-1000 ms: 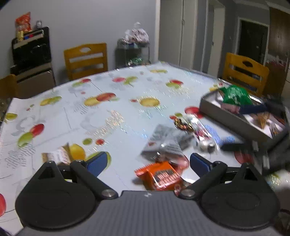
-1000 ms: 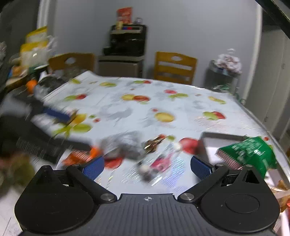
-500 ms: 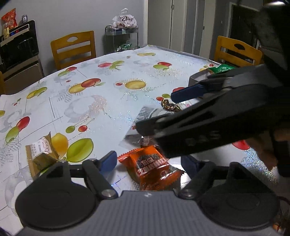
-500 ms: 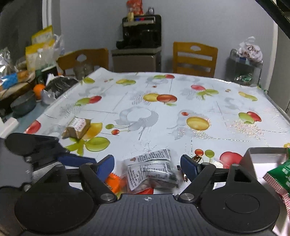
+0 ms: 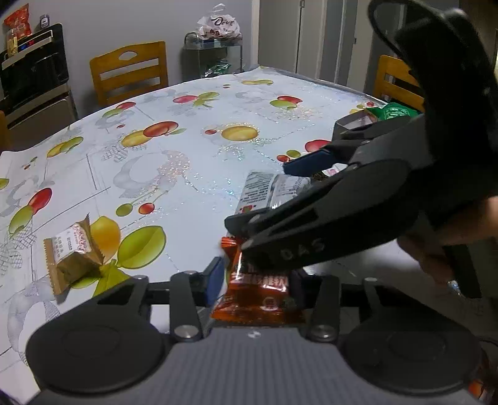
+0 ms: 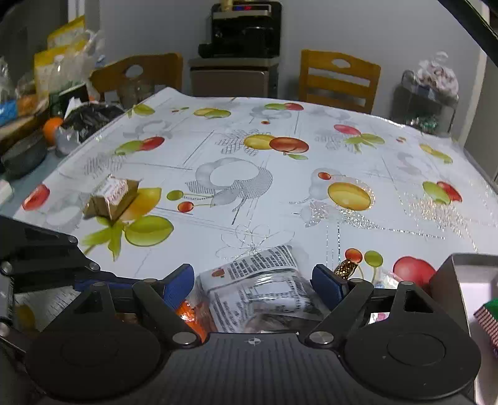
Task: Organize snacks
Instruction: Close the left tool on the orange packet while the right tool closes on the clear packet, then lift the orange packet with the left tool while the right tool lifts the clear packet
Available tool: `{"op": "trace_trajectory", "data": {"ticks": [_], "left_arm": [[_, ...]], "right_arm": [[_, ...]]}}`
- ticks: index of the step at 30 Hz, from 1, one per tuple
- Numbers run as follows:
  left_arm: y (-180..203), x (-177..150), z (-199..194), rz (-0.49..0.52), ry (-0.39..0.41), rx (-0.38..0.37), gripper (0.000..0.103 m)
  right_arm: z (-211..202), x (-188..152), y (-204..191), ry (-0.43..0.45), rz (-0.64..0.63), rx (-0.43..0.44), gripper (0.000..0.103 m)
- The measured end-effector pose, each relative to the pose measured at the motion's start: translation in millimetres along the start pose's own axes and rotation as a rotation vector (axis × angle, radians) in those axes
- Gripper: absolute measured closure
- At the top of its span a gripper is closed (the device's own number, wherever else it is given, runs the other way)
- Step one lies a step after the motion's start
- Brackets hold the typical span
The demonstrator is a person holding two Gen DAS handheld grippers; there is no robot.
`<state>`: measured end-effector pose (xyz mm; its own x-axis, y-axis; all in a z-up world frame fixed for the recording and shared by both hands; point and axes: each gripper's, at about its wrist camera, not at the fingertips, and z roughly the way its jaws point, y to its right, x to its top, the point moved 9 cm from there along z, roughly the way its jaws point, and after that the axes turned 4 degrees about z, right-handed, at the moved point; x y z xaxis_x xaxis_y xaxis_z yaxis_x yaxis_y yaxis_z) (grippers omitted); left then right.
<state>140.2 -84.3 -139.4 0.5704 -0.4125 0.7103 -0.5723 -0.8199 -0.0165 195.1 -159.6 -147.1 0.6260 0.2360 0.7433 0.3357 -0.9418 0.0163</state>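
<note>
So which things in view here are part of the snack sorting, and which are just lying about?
Part of the job:
- orange snack packet, between the left gripper pads
- clear printed packet, between the open right gripper fingers
- brown wrapped snack
- green packet
- grey tray

Lying about:
- wooden chairs
- black appliance
- orange fruit

Table (image 6: 236,174): fruit-print cloth. Beyond its far edge: two wooden chairs (image 6: 339,79) against a grey wall (image 6: 162,28), a dark appliance (image 6: 246,29) on a cabinet between them, a wire cart (image 5: 214,60) beside pale doors (image 5: 308,34).
</note>
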Motion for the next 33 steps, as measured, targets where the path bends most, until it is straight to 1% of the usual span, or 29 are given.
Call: {"op": "trace_trajectory", "data": {"ticks": [1,4,6,7,8,9,11,13,15,16,18,20,22,24,25,31,33], "left_arm": [[0,0,0,0.004,-0.002,0.002,0.063],[2,0,-1,0.009,-0.001,0.001,0.064],[1,0,-1,0.007,-0.002,0.000,0.064],[0,0,-1,0.004,-0.003,-0.002,0.064],[-1,0,-1,0.003,-0.003,0.000,0.064],[-2,0,-1,0.000,-0.003,0.006,0.064],[-7,0,-1,-0.015,-0.006,0.012,0.064],[-12,-1,-2,-0.023,-0.006,0.033,0.065],[-18,-1,-3,-0.034,-0.010,0.060,0.065],[-22,-1,-3,-0.043,-0.013,0.066,0.065],[-32,-2,-5,-0.063,-0.015,0.091,0.065],[-40,-3,-5,-0.079,-0.020,0.117,0.065],[-48,-3,-6,-0.095,-0.022,0.141,0.065],[-53,-4,-6,-0.110,-0.024,0.144,0.065],[-54,-4,-6,-0.113,-0.024,0.143,0.065],[-54,-5,-6,-0.119,-0.025,0.137,0.065],[-54,-5,-6,-0.120,-0.025,0.136,0.065]], "right_arm": [[0,0,-1,0.003,-0.005,0.001,0.021],[0,0,-1,0.006,-0.015,0.001,0.027],[-2,1,0,0.018,-0.019,0.000,0.040],[-4,4,1,0.032,-0.016,-0.009,0.045],[-6,6,4,0.047,-0.014,-0.025,0.059],[-7,9,7,0.056,-0.002,-0.031,0.069],[-8,11,11,0.050,0.027,-0.012,0.070],[-8,11,13,0.046,0.043,0.003,0.068],[-11,12,14,0.043,0.064,0.030,0.055],[-13,12,13,0.043,0.060,0.041,0.051],[-15,11,10,0.039,0.048,0.044,0.032],[-17,10,7,0.041,0.042,0.051,0.025],[-15,7,3,0.026,0.009,0.053,0.024],[-11,4,1,0.011,-0.026,0.028,0.024],[-9,2,1,0.001,-0.037,0.029,0.023],[-7,-3,3,-0.037,-0.100,0.059,0.022],[-8,-6,0,-0.049,-0.138,0.075,0.018]]}}
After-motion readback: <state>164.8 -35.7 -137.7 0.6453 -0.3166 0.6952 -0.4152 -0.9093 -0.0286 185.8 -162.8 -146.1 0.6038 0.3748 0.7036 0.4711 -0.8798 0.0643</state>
